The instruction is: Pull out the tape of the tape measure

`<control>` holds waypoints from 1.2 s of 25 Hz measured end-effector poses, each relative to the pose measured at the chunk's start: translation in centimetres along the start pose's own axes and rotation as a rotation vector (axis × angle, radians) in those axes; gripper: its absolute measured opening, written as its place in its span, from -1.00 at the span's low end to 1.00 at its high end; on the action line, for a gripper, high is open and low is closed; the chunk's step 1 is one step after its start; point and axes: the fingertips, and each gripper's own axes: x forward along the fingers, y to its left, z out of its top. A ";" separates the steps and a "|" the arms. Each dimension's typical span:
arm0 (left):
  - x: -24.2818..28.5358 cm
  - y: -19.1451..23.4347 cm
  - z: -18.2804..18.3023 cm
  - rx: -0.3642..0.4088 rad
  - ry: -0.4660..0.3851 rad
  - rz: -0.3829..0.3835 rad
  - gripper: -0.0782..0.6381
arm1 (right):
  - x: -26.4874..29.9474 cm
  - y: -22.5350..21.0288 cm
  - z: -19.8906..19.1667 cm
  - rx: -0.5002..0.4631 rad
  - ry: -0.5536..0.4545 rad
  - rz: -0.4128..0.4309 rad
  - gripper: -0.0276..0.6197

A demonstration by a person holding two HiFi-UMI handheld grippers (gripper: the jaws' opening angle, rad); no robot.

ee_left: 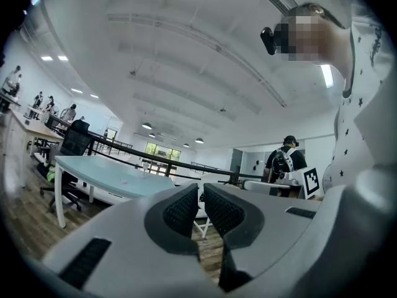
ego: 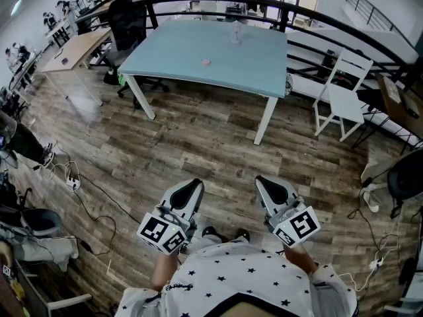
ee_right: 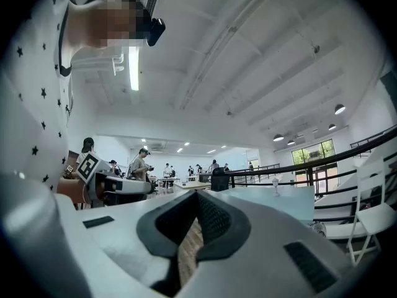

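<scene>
- The left gripper and right gripper are held closed and empty, low in the frame.
- A small pink object, possibly the tape measure, is seen on the tabletop at upper centre, well apart from both.
- The tabletop should be approached first, and the jaws opened before it is reached.

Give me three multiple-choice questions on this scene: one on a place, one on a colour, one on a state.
1. Where is the white chair?
A. right of the table
B. on the table
C. behind the person

2. What colour is the table's top?
A. red
B. light blue
C. black

3. How is the left hand-held gripper?
A. wide open
B. shut on tape
C. shut, empty

Answers: A, the head view shows it past the table's right end; B, the top is pale blue; C, its jaws stand together with nothing between.
</scene>
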 end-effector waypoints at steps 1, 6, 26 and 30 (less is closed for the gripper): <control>0.2 -0.2 0.0 0.003 0.000 0.001 -0.64 | -0.2 -0.2 0.0 0.000 -0.002 0.000 -0.92; 1.1 -1.2 -0.2 0.004 0.002 -0.008 -0.64 | -1.4 -0.9 0.2 0.004 -0.007 -0.011 -0.92; 6.8 -7.7 -1.3 -0.005 0.029 -0.020 -0.64 | -8.6 -7.3 -0.3 0.073 -0.030 -0.060 -0.92; 6.7 -7.2 -1.7 -0.013 0.039 0.015 -0.64 | -8.3 -7.5 -0.9 0.098 -0.042 -0.040 -0.92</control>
